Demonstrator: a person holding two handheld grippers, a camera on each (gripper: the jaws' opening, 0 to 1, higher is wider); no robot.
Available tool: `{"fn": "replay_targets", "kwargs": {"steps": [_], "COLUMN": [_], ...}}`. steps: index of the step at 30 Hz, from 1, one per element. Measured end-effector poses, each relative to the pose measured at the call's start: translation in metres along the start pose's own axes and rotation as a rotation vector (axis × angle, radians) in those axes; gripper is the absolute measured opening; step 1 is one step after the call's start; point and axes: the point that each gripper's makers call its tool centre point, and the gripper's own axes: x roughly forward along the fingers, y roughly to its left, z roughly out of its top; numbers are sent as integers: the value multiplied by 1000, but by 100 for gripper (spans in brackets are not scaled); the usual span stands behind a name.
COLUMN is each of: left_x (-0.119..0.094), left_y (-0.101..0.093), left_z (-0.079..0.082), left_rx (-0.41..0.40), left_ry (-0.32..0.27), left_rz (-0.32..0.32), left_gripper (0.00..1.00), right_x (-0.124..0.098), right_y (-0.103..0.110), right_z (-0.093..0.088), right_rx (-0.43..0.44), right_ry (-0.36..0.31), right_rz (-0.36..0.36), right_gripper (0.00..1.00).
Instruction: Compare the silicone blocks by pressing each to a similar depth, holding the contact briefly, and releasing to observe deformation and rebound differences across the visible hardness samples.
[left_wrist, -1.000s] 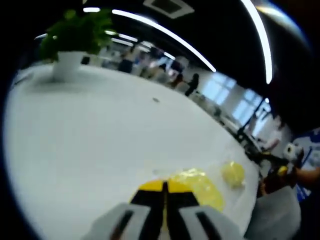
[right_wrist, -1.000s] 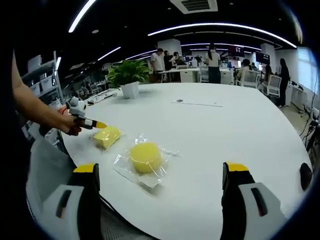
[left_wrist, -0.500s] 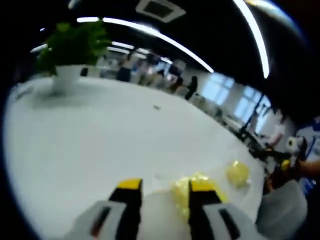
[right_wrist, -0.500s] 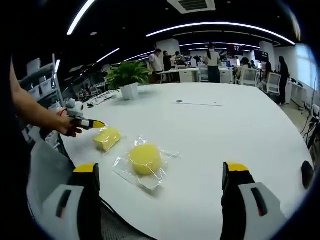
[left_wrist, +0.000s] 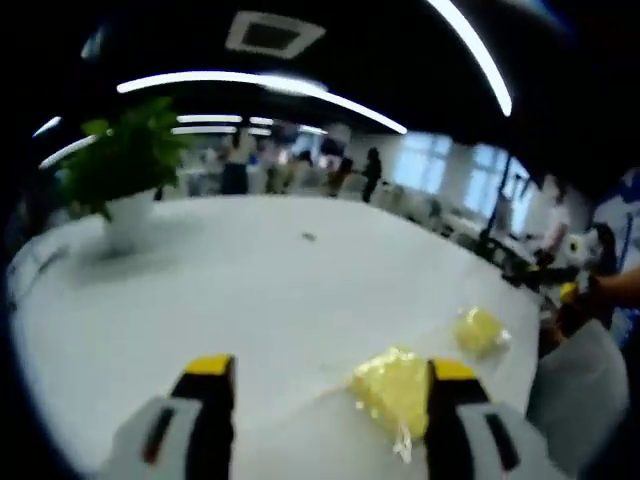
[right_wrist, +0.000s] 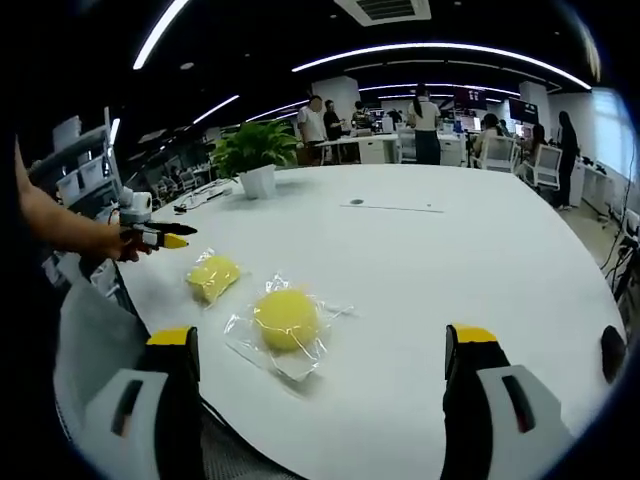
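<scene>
White tabletop (right_wrist: 450, 260) carries everything. A potted plant (right_wrist: 257, 152) stands at its far side. Well nearer than the plant lie the round yellow silicone block (right_wrist: 286, 318) in clear plastic and a smaller squarish yellow block (right_wrist: 213, 274) beside it. The left gripper (left_wrist: 325, 375) and the right gripper (right_wrist: 318, 345) both gape wide, touching neither block.

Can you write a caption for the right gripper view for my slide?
Open hand-held gripper faces two bagged yellow blocks on a white table.
</scene>
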Motion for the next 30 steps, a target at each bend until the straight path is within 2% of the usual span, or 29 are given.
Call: {"fn": "replay_targets", "kwargs": {"steps": [3, 9, 15, 20, 24, 27, 30], "left_x": [-9, -24, -45, -62, -74, -78, -84], "left_y": [-2, 1, 3, -4, -7, -9, -11], "left_z": [7, 7, 18, 25, 31, 29, 20], "left_rx": [2, -11, -2, 25, 2, -4, 11], "left_ry": [-10, -16, -51, -75, -106, -98, -74], "left_rz": [5, 10, 40, 45, 51, 53, 55], "left_gripper": [84, 93, 95, 99, 100, 100, 100], "right_x": [0, 1, 2, 5, 9, 11, 13], "right_y": [-1, 0, 9, 12, 9, 6, 6], "right_z": [3, 7, 18, 21, 20, 19, 16], "right_rx": [3, -7, -67, -106, -113, -101, -90], "right_ry": [-14, -33, -83, -92, -83, -86, -71], "right_rz": [-1, 5, 35, 42, 30, 26, 23], "right_gripper": [96, 96, 97, 97, 97, 97, 97]}}
